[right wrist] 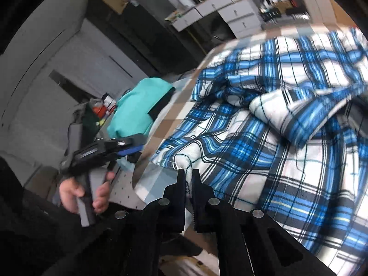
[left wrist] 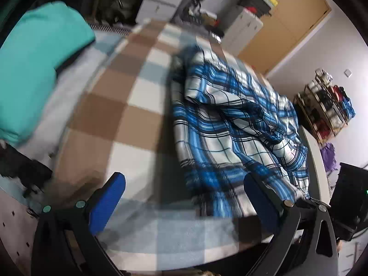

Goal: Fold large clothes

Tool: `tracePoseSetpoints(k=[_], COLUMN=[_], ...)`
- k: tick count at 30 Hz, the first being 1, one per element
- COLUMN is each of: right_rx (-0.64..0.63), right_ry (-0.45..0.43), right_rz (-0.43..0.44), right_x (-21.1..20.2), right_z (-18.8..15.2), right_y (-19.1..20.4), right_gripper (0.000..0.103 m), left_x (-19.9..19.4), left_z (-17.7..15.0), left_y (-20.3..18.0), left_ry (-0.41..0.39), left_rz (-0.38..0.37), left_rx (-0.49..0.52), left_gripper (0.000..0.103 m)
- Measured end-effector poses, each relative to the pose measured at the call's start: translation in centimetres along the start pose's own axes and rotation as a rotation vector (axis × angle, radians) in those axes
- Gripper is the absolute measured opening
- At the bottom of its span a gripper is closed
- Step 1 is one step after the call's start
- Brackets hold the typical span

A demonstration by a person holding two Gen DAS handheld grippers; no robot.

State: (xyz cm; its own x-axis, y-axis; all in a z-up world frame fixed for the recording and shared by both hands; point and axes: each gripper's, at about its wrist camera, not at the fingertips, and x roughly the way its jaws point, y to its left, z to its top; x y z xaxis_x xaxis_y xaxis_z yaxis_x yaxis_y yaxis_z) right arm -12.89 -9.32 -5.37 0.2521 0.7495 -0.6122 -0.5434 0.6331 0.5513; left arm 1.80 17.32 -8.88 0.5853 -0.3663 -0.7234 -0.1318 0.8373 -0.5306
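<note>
Our main worry is the grip on the plaid shirt [right wrist: 264, 138]: the right gripper [right wrist: 188, 179] has only a thin bit of hem near the table's near edge, so a sharp pull could slide the cloth out from between the pads. Loose dark threads hang off that hem (they could snag on the black fingers [right wrist: 180, 184]). The shirt also lies crumpled, with one part doubled over on top of the rest, so lifting from a single edge may drag the whole heap instead of spreading it. Its far side sits close to the table's right edge and could slip over.

The right gripper is clenched, its jaws nearly together with the hem pinched between them. The left gripper [left wrist: 184, 184] is released, blue pads [left wrist: 110, 197] wide apart over the checked cloth [left wrist: 128, 96] covering the table, its right-hand pad just beside the shirt's near corner and holding nothing. The shirt occupies the right half of the table; a folded teal garment [left wrist: 34, 73] rests at the far left corner.
</note>
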Motion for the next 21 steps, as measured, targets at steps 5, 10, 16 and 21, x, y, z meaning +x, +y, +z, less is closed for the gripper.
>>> tracePoseSetpoints(k=[5,10,16,21], right_rx=[-0.035,0.063,0.003,-0.03], right_ry=[-0.066,-0.155,-0.102,0.006], right_rz=[0.086,0.161,0.148,0.075], right_x=[-2.6,-4.5,-2.4,0.4], right_z=[-0.5,1.1,1.1,0.2], right_y=[0.6,-2.0,0.0,0.9], right_gripper=[0.005,0.005,0.005,0.005], left_x=[2.4,2.0,3.8,4.3], left_z=[-0.8,-1.8,-1.4,-0.2], left_y=[1.1,0.1,-1.7,0.2], left_ry=[0.165,0.183,0.25,0.218], left_rz=[-0.151,-0.225,-0.398,-0.53], left_rx=[-0.124,-0.123,-0.167,-0.303], left_gripper=[0.1,0.101,0.101,0.094])
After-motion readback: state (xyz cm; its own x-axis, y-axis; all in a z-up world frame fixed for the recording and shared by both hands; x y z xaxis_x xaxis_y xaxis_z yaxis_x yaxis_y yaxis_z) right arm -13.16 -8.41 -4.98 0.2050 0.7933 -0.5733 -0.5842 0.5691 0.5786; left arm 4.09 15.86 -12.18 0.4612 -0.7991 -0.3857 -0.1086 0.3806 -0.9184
